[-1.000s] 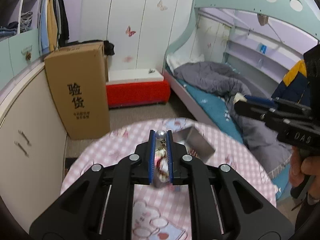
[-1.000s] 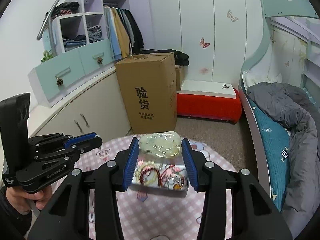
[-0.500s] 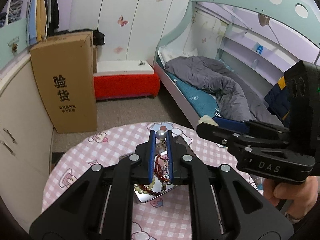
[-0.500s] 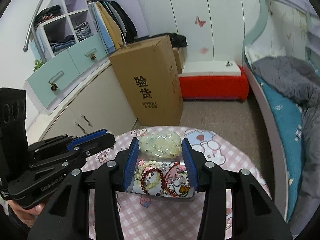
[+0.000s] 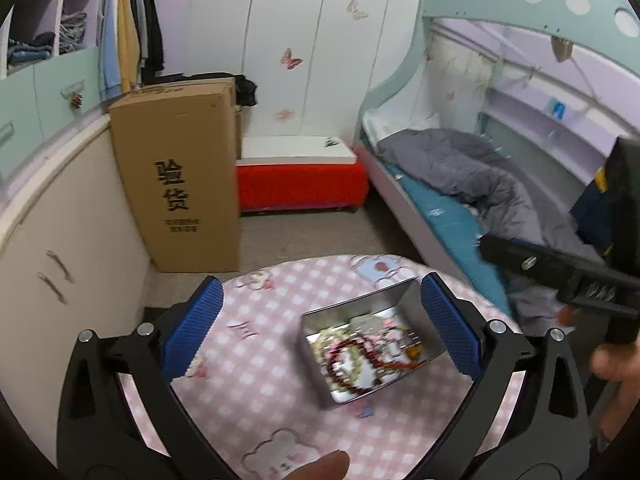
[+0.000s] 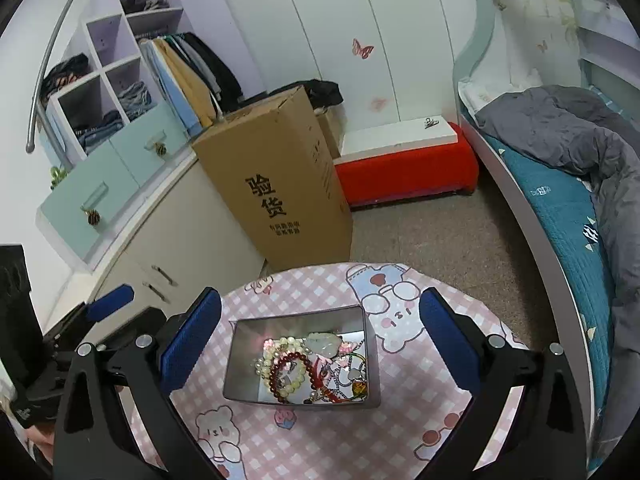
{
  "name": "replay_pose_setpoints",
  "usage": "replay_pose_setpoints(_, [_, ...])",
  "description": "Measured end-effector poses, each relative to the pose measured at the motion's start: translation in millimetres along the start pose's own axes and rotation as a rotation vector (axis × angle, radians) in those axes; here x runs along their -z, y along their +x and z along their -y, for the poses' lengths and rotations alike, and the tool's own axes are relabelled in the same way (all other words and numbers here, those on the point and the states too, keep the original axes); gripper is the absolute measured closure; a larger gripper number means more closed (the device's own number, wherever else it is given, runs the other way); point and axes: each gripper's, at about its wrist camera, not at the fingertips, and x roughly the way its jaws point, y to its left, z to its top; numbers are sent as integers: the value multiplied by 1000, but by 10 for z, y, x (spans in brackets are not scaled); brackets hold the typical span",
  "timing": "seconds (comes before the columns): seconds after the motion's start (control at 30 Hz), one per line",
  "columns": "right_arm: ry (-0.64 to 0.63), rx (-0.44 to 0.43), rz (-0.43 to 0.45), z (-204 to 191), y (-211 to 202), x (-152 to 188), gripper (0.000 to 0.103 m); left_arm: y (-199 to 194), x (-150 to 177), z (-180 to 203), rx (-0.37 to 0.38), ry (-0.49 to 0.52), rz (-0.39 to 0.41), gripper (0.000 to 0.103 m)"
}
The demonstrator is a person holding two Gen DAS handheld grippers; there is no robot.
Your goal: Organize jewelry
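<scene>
On a round tabletop [image 6: 404,432] covered in pink checked cloth with cartoon bears sits an open rectangular metal tin [image 6: 301,356], near the middle of the table. Inside it lies a tangle of jewelry: a pale bead bracelet [image 6: 280,356], a dark red bead bracelet [image 6: 286,376], a pale green carved jade pendant [image 6: 325,343] toward the far side, and thin chains and small charms on the right.

Both tools hover above the tin with nothing in them. The right gripper [image 6: 320,344] has its jaws spread wide, framing the tin. The left gripper [image 5: 320,328] also has its jaws wide apart; its view is smeared by motion, so the tin [image 5: 370,344] and its contents are hard to read there, though they seem the same pile.

Judging from this, everything is heaped in one compartment, so strands may knot or scratch the jade. A tool lowered carelessly could clip the tin's thin wall and tip or slide it toward the table's near edge. The two tools hang close together and could knock each other. A tall cardboard box [image 6: 276,184] stands on the floor beyond the table.
</scene>
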Motion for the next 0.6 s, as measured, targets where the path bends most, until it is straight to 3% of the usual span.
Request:
replay_pose_setpoints(0.3, [-30, -2, 66, -219, -359, -14, 7, -452, 5, -37, -77, 11, 67, 6])
replay_pose_setpoints(0.6, [-100, 73, 177, -575, -1020, 179, 7, -1293, 53, 37, -149, 7, 196, 6])
